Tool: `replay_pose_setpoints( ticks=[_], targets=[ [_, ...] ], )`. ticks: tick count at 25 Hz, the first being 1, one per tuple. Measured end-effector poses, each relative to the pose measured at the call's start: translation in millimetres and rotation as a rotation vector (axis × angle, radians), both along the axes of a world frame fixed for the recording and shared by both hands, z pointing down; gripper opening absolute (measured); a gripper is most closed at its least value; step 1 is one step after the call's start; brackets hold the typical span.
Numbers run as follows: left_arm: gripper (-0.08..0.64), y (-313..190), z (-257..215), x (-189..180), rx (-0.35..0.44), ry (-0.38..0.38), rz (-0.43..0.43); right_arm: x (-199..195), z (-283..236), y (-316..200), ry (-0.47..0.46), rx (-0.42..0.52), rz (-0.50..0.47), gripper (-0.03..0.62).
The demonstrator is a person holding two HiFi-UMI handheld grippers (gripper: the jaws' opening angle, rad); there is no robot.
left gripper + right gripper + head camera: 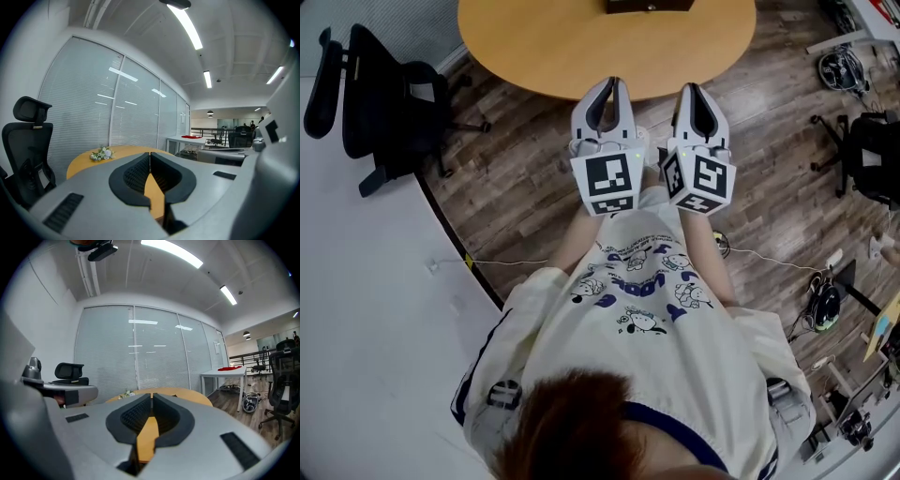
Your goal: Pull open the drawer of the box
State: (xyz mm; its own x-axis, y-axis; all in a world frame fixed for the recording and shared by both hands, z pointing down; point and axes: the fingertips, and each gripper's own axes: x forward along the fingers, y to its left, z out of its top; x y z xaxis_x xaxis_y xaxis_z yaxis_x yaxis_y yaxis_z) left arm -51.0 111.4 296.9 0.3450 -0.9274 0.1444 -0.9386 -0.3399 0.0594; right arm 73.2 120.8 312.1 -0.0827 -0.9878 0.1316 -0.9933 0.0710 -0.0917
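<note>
Office chair [380, 103] on the far left, black, parked on the plank floor [516, 178] just off the round table's [534, 47] curved rim, bare boards between them. Moving in, left gripper [611, 86]: its tips reach the table's near edge, jaws pressed together tip to tip, nothing held, only orange tabletop showing through the gap behind them. Its marker cube [607, 181] carries black-and-white squares, no words. Wide bare tabletop lies ahead of both grippers, and at the far side, cut by the top of the head view, sits the dark box [649, 5], well apart from either gripper; can't tell how its drawer stands. A small bunch of white flowers [102, 153] lies on the table, left of the jaws in the left gripper view. Right gripper [694, 92] is just beside the left one, also at the rim, jaws likewise closed at the tips and empty. Shirt [647, 281] print below: cartoon dogs, lettering too small to read. Over right, a second black chair [874, 155] and a loose cable [769, 258] across the floor
</note>
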Motion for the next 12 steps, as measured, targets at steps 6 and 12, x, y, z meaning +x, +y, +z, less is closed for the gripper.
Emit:
replay_pose_setpoints(
  ticks=[6, 12],
  targets=[
    [0.021, -38, 8, 16, -0.019, -0.003, -0.011, 14, 9, -39, -0.002, -0.022, -0.020, 0.034],
    [0.020, -82, 14, 31, -0.043, -0.010, -0.026, 22, 19, -84, -0.004, -0.053, -0.054, 0.034]
  ],
)
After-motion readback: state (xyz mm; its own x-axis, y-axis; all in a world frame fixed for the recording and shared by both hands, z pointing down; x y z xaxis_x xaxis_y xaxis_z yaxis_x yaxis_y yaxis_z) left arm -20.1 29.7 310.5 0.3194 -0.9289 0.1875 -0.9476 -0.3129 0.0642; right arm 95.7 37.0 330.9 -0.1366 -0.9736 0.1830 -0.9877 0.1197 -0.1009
